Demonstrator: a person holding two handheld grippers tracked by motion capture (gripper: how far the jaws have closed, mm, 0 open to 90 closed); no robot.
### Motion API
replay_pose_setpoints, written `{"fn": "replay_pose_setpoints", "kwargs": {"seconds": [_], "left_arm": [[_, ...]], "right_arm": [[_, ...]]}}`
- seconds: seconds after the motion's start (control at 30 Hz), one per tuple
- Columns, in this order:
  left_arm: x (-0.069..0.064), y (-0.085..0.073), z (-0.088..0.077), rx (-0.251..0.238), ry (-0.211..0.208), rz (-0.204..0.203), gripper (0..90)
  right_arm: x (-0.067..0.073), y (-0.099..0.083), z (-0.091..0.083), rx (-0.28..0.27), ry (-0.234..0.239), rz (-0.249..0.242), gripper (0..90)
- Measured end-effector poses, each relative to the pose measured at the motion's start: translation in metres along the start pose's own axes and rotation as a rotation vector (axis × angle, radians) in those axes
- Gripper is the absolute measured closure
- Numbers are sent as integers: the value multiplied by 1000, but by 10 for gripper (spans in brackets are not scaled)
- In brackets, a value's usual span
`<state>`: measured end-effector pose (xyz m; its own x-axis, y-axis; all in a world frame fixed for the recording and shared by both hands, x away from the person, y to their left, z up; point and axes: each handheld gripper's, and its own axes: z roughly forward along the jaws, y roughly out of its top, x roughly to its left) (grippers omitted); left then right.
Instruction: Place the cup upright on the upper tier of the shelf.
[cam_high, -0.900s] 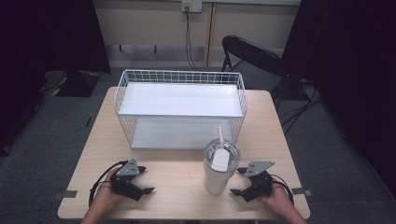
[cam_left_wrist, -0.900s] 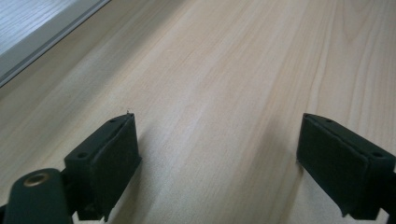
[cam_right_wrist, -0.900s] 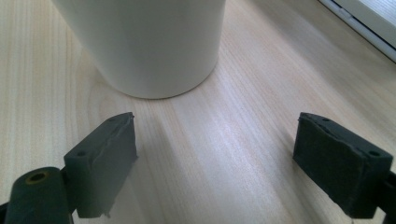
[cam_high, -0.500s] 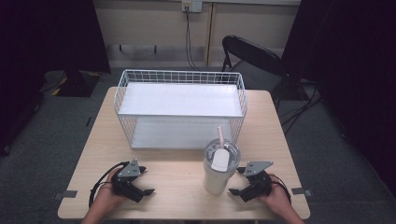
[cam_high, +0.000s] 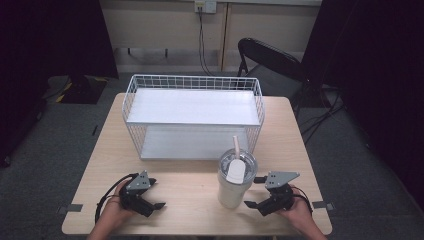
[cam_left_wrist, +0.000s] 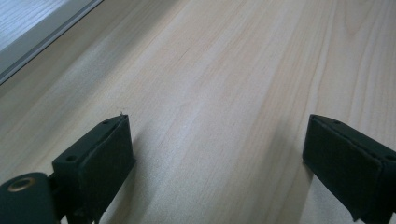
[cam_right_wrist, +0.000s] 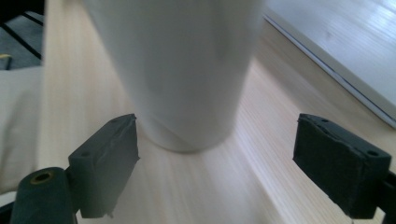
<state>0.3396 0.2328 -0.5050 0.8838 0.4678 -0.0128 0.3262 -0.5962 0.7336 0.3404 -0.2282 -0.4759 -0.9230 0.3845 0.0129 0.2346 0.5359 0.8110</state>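
A white cup (cam_high: 236, 177) with a clear lid and a straw (cam_high: 235, 146) stands upright on the desk (cam_high: 190, 190), toward its near right part, just in front of the right end of a white wire rack (cam_high: 192, 115) that takes up the middle and far part of the desk. The right gripper (cam_high: 256, 192) rests on the desk just right of the cup, held by the person's right hand (cam_high: 295, 212), and points left at the cup's lower half. Its jaws are spread wide and grip nothing; in the right gripper view the cup (cam_right_wrist: 182, 70) rises just ahead of the right gripper (cam_right_wrist: 215, 158), with its base close to the left jaw and well clear of the right one, though whether the left jaw touches the cup cannot be told. The rack's lower shelf (cam_right_wrist: 345, 51) shows at the upper right of that view. The left gripper (cam_high: 152, 199) lies on the near left part of the desk, well apart from the cup, held by the left hand (cam_high: 112, 215) and pointing right. Its jaws are also spread wide and hold nothing; the left gripper view shows bare wood between them at the left gripper (cam_left_wrist: 217, 154), with an edge of the rack (cam_left_wrist: 42, 28) at the upper left. A black folding chair (cam_high: 272, 60) stands on the floor beyond the desk's far right corner.
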Motion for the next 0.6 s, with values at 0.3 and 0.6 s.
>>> {"fn": "replay_pose_setpoints", "kwargs": {"seconds": [0.3,0.6], "left_arm": [[-1,0,0,-1,3,-5,80],[-1,0,0,0,3,-5,80]], "right_arm": [[8,16,-4,-102,28,15,131],[6,25,-3,-180,58,50,117]]}}
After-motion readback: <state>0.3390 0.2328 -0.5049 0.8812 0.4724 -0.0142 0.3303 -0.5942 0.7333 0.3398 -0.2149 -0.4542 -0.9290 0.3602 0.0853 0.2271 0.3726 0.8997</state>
